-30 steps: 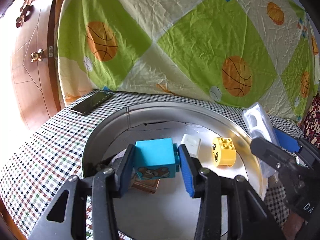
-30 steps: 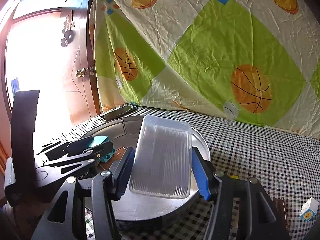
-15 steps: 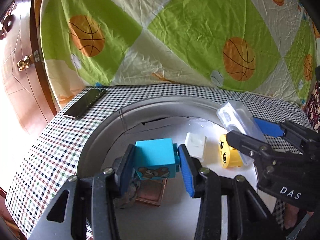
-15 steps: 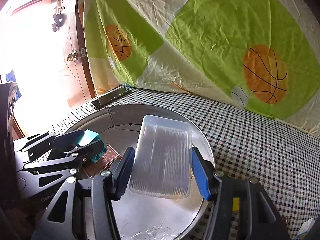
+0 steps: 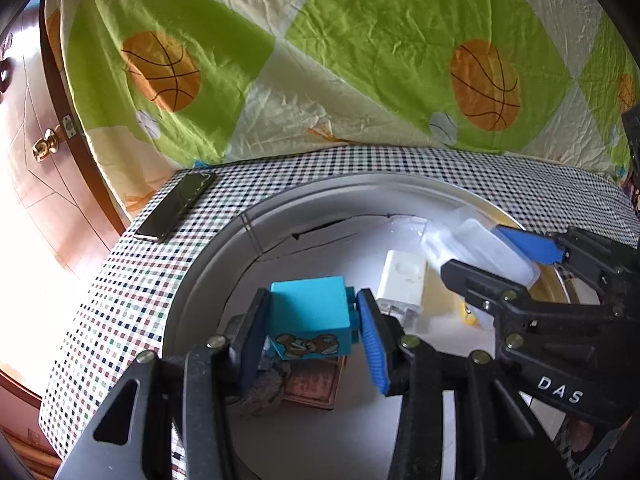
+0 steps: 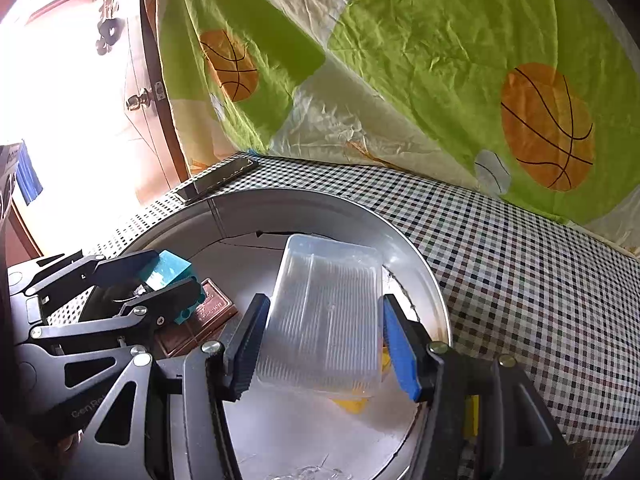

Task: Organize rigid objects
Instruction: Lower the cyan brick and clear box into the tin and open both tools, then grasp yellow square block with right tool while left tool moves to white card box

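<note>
My left gripper (image 5: 312, 328) is shut on a turquoise toy block (image 5: 310, 314) with a cartoon picture on its side, held just above the floor of a round metal tray (image 5: 224, 248). My right gripper (image 6: 324, 344) is shut on a clear plastic box (image 6: 324, 312), held tilted over the tray's (image 6: 416, 264) right half. Under that box shows a bit of a yellow toy block (image 6: 352, 404), mostly hidden. A white charger plug (image 5: 402, 280) and a brown embossed card (image 5: 316, 384) lie in the tray. The left gripper (image 6: 160, 284) also appears at the left of the right wrist view.
A dark phone (image 5: 176, 206) lies on the checked tablecloth (image 6: 520, 264) beyond the tray's left rim. A basketball-print sheet (image 5: 320, 60) hangs right behind the table. A wooden door with a brass knob (image 5: 46, 146) stands at the left. A braided grey item (image 5: 260, 392) lies beside the card.
The right gripper has carried the clear box in over the tray and lowered it above the yellow block, now mostly covered. The left gripper has shifted and rolled a little, still gripping the turquoise block.
</note>
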Tool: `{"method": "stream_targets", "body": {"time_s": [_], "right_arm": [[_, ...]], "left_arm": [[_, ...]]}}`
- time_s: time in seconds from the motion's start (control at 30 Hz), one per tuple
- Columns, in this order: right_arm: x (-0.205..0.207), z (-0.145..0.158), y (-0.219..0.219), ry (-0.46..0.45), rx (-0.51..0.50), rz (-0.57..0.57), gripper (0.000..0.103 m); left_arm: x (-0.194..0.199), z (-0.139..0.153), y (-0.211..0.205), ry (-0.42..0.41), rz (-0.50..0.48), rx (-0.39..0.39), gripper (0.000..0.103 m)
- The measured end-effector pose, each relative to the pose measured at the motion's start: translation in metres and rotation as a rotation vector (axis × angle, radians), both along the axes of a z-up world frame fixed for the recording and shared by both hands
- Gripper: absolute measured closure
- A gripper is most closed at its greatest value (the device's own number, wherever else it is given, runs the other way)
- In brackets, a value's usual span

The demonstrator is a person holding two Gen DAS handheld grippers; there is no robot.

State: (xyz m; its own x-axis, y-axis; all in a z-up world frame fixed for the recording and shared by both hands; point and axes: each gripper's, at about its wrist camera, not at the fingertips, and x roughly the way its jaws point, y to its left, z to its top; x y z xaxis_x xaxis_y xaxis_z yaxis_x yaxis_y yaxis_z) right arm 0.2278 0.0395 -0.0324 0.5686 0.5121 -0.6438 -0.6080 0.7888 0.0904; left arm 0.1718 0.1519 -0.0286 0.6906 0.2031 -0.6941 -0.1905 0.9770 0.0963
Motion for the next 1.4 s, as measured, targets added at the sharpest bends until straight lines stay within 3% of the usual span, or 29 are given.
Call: {"method": "stream_targets", "body": {"time_s": [0.07,0.17,0.23,0.37,0.53,0.73,1.13,1.2,1.3,1.33,1.4], "right_arm": [[0.000,0.001,-0.003,-0.001,0.005,-0.013,0.033],[-0.002,0.007,-0.013,0.002,0.039,-0.014,0.033],[-0.005,0.012,-0.022,-0.009,0.061,-0.024,0.033],[-0.016,0.022,-0.051,-0.037,0.098,-0.030,0.032],[-0.016,0.022,-0.108,-0.061,0.069,-0.118,0.032],[0.003,0.003,-0.146,0.002,0.009,-0.206,0.032],[0.019,-0.033,-0.108,0.107,-0.137,-0.113,0.032],[0.022,-0.039,-0.103,0.120,-0.151,-0.094,0.036],[0.021,-0.043,-0.099,0.113,-0.172,-0.075,0.052],[0.021,-0.044,-0.100,0.113,-0.166,-0.072,0.066],[0.018,-0.040,-0.106,0.101,-0.135,-0.076,0.071]], "left_arm": [[0.000,0.002,-0.001,-0.003,0.013,0.011,0.058],[-0.005,0.007,-0.003,-0.022,0.029,0.018,0.044],[-0.011,0.010,-0.003,-0.046,0.040,0.011,0.026],[-0.025,0.017,-0.009,-0.106,0.054,-0.001,0.021],[-0.046,0.021,-0.027,-0.195,0.076,0.004,0.005],[-0.046,0.013,-0.058,-0.210,0.056,-0.058,0.005],[-0.037,0.011,-0.070,-0.185,0.072,-0.082,0.004],[-0.037,0.011,-0.072,-0.186,0.068,-0.087,0.004],[-0.037,0.012,-0.077,-0.188,0.055,-0.084,0.004],[-0.037,0.012,-0.079,-0.189,0.050,-0.085,0.004],[-0.038,0.013,-0.085,-0.193,0.033,-0.092,0.004]]}}
